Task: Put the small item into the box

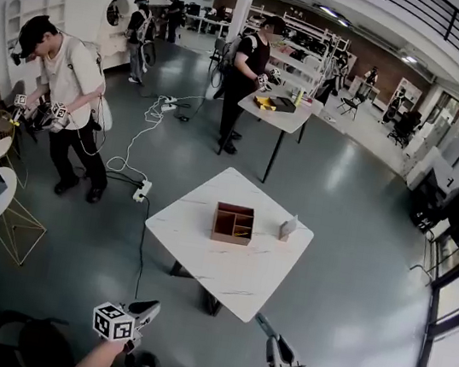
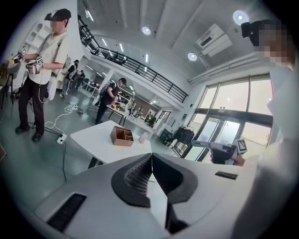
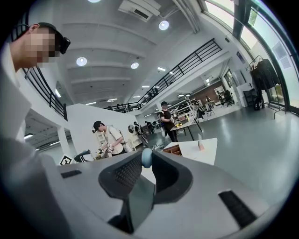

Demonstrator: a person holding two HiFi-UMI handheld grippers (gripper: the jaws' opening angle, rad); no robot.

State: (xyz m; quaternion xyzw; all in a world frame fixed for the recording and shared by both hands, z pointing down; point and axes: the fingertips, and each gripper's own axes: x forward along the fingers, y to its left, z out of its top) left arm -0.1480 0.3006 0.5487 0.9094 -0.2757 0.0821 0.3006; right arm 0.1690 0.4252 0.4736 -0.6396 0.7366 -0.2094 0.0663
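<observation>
**Open hall, white table ahead: item in hand, not yet at the box**

Grey hall floor all round; other people work at tables far beyond both grippers. The white table (image 1: 227, 283) stands ahead of and below the two grippers, well apart from them.

- Right gripper (image 3: 145, 164): pinching a small round blue-grey item (image 3: 146, 156) at its very tips. This is the task's thing.
- Left gripper (image 2: 151, 157): pressed together, nothing between the tips. It sits level with the right gripper, off to its left.
- Brown box (image 1: 233, 222) with open compartments: on the table, ahead of both grippers. A small upright card (image 1: 288, 227) stands just beside it, on the right gripper's side.

Step in hand (judgement): carrying, with the pickup done and the placing not begun.

Next move calls for: bringing the right gripper forward over the table until it hangs above one compartment, keeping clear of the card, lowering it inside the walls, then spreading the tips. The tip-only hold looks slight, so a steady carry seems wise.
</observation>
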